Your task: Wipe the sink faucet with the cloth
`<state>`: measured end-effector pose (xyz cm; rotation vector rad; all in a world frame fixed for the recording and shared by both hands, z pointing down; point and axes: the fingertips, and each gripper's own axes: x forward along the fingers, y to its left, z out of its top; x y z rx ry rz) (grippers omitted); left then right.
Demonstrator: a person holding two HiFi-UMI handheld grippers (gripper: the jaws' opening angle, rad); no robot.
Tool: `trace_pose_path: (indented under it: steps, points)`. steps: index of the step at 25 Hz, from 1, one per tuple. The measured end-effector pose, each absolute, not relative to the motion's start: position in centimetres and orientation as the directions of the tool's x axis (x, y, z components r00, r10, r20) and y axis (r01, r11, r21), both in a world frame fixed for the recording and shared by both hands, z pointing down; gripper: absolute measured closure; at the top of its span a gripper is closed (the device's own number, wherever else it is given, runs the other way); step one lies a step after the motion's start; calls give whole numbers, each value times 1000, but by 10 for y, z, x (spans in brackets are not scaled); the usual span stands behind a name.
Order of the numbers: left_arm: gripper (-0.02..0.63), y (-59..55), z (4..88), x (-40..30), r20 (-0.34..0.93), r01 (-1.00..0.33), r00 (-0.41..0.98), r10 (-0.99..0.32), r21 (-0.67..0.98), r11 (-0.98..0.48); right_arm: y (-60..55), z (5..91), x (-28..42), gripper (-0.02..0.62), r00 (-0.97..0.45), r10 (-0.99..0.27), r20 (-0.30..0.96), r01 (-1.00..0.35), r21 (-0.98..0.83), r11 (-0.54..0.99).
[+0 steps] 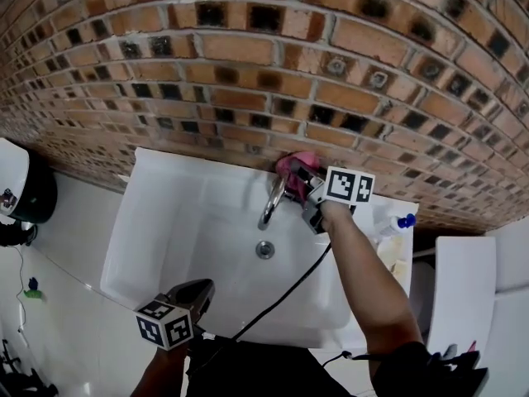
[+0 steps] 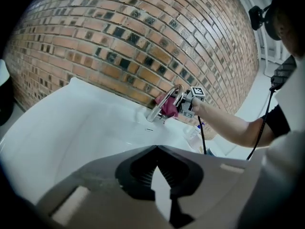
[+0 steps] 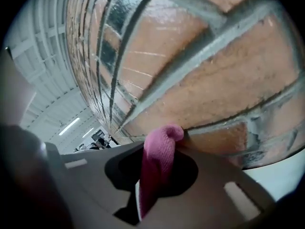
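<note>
**A:** Where is the cloth (image 1: 290, 165) at this moment?

**B:** The pink cloth is in the right gripper (image 1: 297, 174), at the back of the white sink (image 1: 186, 222). It is just behind the top of the faucet (image 1: 273, 203) and close to the brick wall (image 1: 248, 56). In the right gripper view, the jaws are closed on a fold of the cloth (image 3: 162, 142). Its rounded end sticks out past the jaws and touches the bricks.

**A:** Does the cloth touch the faucet?

**B:** In the left gripper view, the cloth (image 2: 169, 108) lies right against the curved faucet (image 2: 159, 107). I cannot tell if it presses on the metal.

**A:** And the left gripper (image 1: 198, 289)?

**B:** It hangs over the front edge of the sink, well apart from the faucet. In its own view the tips of the jaws meet and nothing is between them.

**A:** What else is there?

**B:** The drain (image 1: 264, 249) is below the faucet. A bottle with a blue cap (image 1: 397, 224) lies on the right rim of the sink. A black cable (image 1: 281, 300) runs from the right gripper across the sink.
</note>
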<state>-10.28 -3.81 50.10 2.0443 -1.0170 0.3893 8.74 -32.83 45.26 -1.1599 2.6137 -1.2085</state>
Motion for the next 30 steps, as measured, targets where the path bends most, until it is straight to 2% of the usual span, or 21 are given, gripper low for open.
trace_pose_path:
  steps: [8, 17, 26, 30]
  points:
    - [601, -40, 508, -109, 571, -779, 613, -547, 552, -297, -339, 452, 68, 551, -786, -584, 204, -482, -793, 372]
    - [601, -37, 509, -110, 561, -765, 632, -535, 564, -312, -339, 443, 65, 551, -804, -573, 161, -436, -814, 384]
    - [601, -29, 500, -116, 545, -747, 659, -518, 554, -368, -317, 408, 65, 551, -757, -611, 231, -557, -717, 419]
    - [601, -23, 494, -122, 533, -736, 673, -513, 550, -394, -298, 379, 39, 551, -787, -575, 223, -580, -586, 566]
